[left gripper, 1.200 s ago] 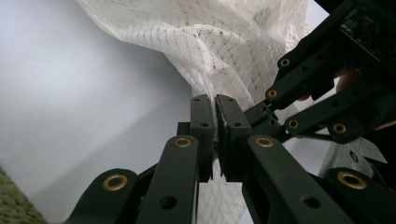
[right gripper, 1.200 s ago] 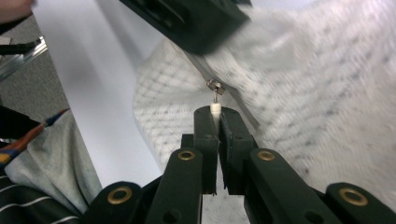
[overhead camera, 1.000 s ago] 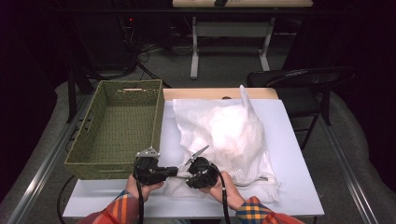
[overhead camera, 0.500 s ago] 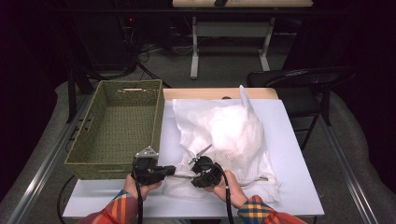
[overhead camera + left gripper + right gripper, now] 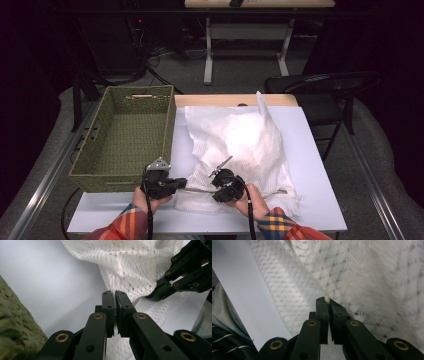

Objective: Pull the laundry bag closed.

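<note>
at the far left of the high view a green woven basket [image 5: 127, 137] sits on the white table [image 5: 320, 190], its right wall just beside the left edge of the white mesh cloth [image 5: 240, 145]. next comes the left gripper [image 5: 181, 184], held low near the basket's front corner; in the left gripper view its jaws stand pressed together on a pinched fold of the cloth's near edge, with the basket's weave [image 5: 15, 332] at the lower left of that view. the cloth itself lies spread and rumpled over the middle of the table, bunched higher toward the far side, its near hem stretched between the two grippers. to the right, the right gripper [image 5: 216, 175] rests over the cloth's front part; the right gripper view, somewhat blurred, shows its jaws clamped on a bit of the same fabric [image 5: 362, 277]. both plaid sleeves [image 5: 280, 225] enter from the bottom edge.
</note>
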### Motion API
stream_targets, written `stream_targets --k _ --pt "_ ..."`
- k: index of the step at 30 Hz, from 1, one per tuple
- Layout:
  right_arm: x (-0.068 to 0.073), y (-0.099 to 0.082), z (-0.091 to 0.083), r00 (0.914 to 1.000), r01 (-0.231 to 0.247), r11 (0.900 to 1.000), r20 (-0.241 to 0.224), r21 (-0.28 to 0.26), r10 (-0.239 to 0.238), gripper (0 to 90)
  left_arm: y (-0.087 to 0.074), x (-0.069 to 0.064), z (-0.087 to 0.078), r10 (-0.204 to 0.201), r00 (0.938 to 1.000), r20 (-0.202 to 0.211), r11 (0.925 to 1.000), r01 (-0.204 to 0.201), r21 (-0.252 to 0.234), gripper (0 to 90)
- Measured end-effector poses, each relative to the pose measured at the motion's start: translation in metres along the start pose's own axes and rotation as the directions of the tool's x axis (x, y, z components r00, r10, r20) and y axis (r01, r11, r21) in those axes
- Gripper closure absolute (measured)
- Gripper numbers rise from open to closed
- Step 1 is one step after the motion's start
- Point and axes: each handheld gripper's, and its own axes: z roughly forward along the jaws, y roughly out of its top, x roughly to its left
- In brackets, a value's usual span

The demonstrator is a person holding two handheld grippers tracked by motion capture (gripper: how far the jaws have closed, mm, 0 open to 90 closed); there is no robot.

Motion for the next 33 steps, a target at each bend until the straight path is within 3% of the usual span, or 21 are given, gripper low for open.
stream_targets --k 23,33 --pt "-0.016 -0.037 -0.029 0.9977 -0.029 0.9995 0.061 0.014 0.028 87.0 -0.002 0.0 0.001 0.007 0.9998 -0.021 0.9999 -0.007 0.016 86.0" --pt "-0.031 -0.057 -0.045 0.9914 -0.083 0.9965 0.102 0.012 0.081 87.0 -0.002 0.0 0.001 0.016 0.9994 -0.031 0.9997 -0.016 0.021 86.1"
